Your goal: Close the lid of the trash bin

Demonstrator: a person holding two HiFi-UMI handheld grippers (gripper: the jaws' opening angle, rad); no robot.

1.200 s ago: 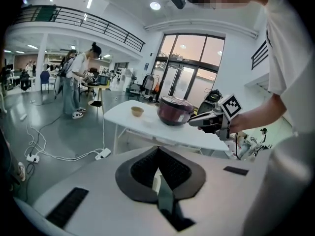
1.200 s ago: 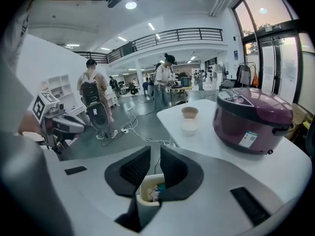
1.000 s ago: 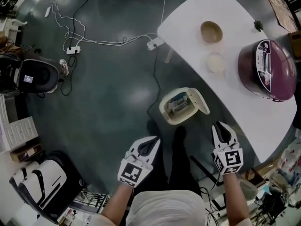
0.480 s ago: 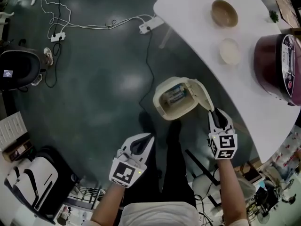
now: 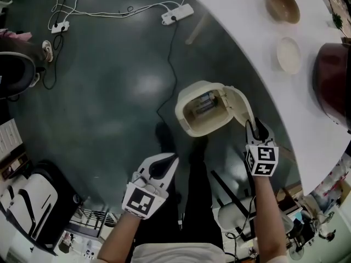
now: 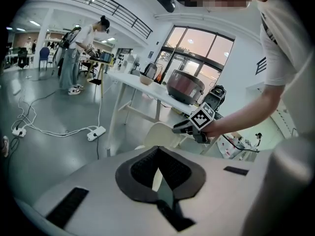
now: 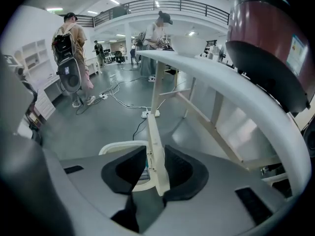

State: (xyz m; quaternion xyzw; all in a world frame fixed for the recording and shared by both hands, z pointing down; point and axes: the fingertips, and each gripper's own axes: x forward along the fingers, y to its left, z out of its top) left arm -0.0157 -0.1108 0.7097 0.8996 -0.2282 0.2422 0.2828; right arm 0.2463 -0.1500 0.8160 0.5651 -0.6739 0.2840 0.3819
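**Open trash bin on the floor, with the right gripper at its raised lid**

The left gripper [image 5: 169, 162] hovers on the near left, well apart from the bin, its jaws closed tip to tip on nothing. In the middle, the cream trash bin [image 5: 198, 129] stands on the dark floor [image 5: 109, 92] with its mouth open. Its lid [image 5: 241, 104] is raised on the bin's right side, just beside the edge of the white table [image 5: 241, 32]. The right gripper [image 5: 255, 127] sits at the lid's near end. Its jaws have just been opening and now stand wide, with the lid's thin upright edge between them. A clear gap shows at the left pad, so nothing is clamped. Far right, the table carries a brown bowl [image 5: 283, 4], a white bowl [image 5: 289, 55] and a dark red cooker [image 5: 332, 81].
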